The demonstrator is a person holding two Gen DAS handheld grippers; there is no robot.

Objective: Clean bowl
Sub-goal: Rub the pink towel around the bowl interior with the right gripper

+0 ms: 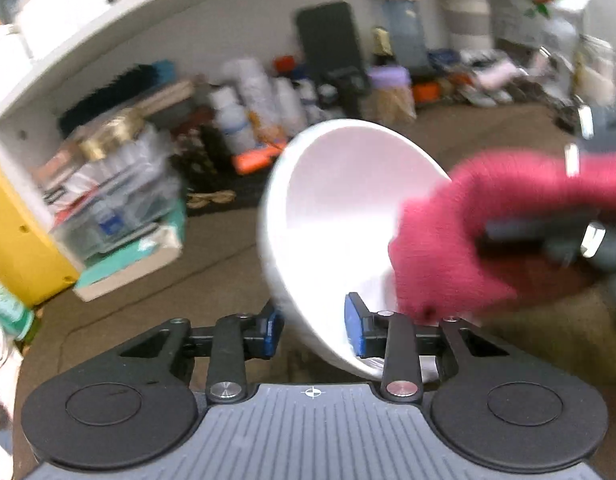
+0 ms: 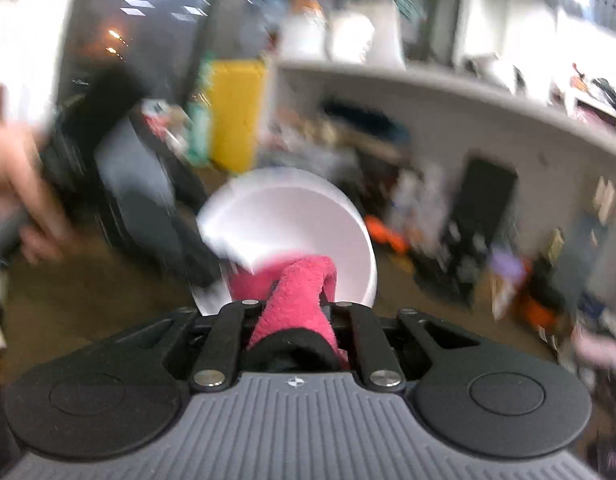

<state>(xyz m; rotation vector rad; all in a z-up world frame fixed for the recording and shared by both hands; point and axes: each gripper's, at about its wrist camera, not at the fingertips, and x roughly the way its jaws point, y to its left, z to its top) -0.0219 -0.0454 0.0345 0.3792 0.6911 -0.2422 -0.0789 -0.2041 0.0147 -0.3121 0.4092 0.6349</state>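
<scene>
two grippers at work: the left gripper (image 1: 314,330) pinches the white bowl (image 1: 340,216) by its rim wall, tilted in the air, while the right gripper (image 2: 294,312) is clenched on a pink cloth (image 2: 296,296) inside it. the bowl looks stiff, smooth, slippery and breakable; the rim's the sensible hold. the cloth's soft.

Left gripper (image 1: 314,330) jaws half-spread; right gripper (image 2: 296,312) jaws clamped.

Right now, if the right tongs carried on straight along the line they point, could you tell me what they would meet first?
Most likely the inside of the white bowl. The right tongs are shut on the pink cloth, whose front end already lies inside the bowl, so the cloth would press against its inner wall first. Blur makes the depth uncertain.
</scene>
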